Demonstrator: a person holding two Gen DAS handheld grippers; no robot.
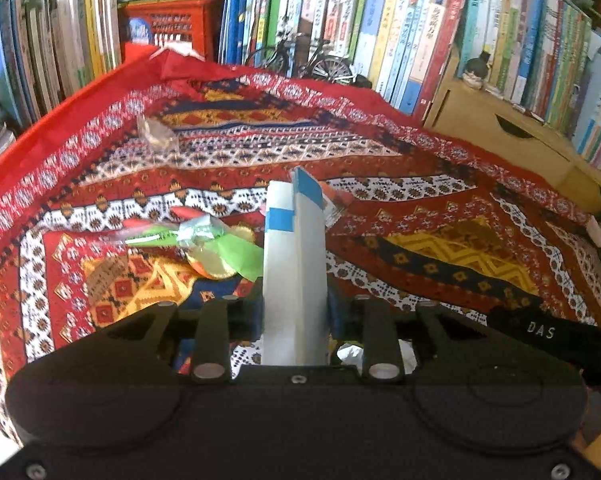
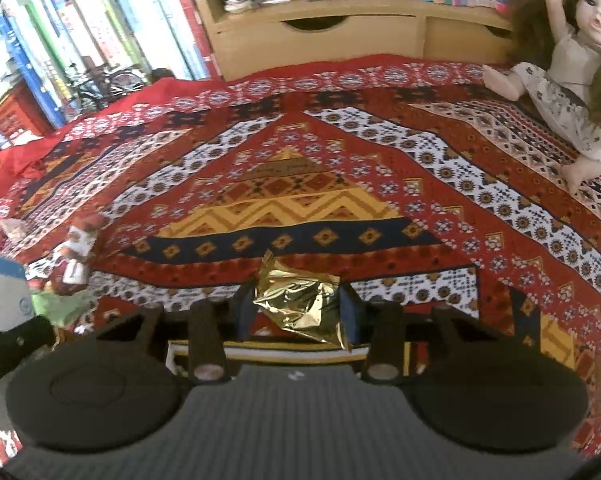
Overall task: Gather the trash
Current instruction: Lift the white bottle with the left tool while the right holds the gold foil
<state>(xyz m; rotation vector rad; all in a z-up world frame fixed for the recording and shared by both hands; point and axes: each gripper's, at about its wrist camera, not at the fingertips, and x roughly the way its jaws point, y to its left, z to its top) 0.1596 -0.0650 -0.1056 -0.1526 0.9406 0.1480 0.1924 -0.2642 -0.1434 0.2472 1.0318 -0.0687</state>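
We see a red patterned cloth with zigzag and diamond bands (image 2: 292, 208) spread flat. Behind it stands a row of upright colourful books (image 1: 400, 32), a small black model bicycle (image 1: 300, 60) and a pale wooden drawer box (image 2: 320, 32). A long-haired doll in a floral dress (image 2: 572, 64) sits on the cloth's far right corner.

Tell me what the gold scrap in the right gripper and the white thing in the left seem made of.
Gold scrap: looks like thin metallic foil, shiny and sharply creased. White thing: seemingly matte paper or thin card, folded, with blue tape strips; hard to confirm.
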